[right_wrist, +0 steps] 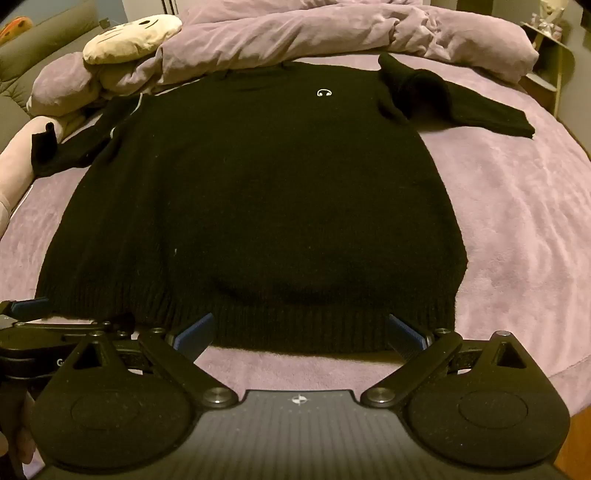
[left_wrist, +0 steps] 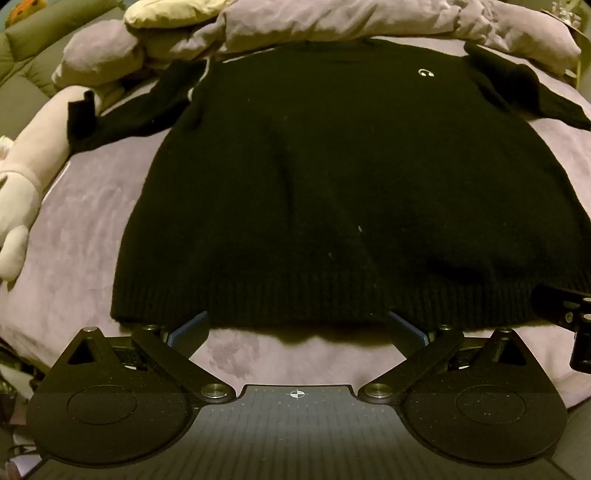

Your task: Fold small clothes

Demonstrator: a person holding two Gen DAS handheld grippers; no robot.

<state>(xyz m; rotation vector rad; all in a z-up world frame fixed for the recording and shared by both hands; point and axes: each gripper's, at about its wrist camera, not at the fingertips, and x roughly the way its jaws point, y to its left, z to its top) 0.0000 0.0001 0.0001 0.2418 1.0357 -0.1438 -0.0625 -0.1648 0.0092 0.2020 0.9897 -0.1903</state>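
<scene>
A black knit sweater [left_wrist: 314, 184] [right_wrist: 258, 203] lies flat, front up, on a purple bed cover [left_wrist: 92, 240] [right_wrist: 517, 229]. Its ribbed hem is nearest me and a small white logo [left_wrist: 426, 72] [right_wrist: 324, 92] sits near the chest. Both sleeves [left_wrist: 129, 114] [right_wrist: 461, 103] spread out to the sides, the cuffs partly bunched. My left gripper [left_wrist: 297, 328] is open at the hem's left half. My right gripper [right_wrist: 301, 334] is open at the hem's right half. Neither holds cloth. Each gripper shows at the edge of the other's view: the right gripper [left_wrist: 569, 317], the left gripper [right_wrist: 26, 306].
A crumpled purple duvet [left_wrist: 332, 22] [right_wrist: 332, 33] is heaped just beyond the collar. A cream-faced plush toy [right_wrist: 129, 37] and a pink plush limb [left_wrist: 26, 166] lie along the left side. The bed's edge and wooden floor [right_wrist: 576, 443] are at the near right.
</scene>
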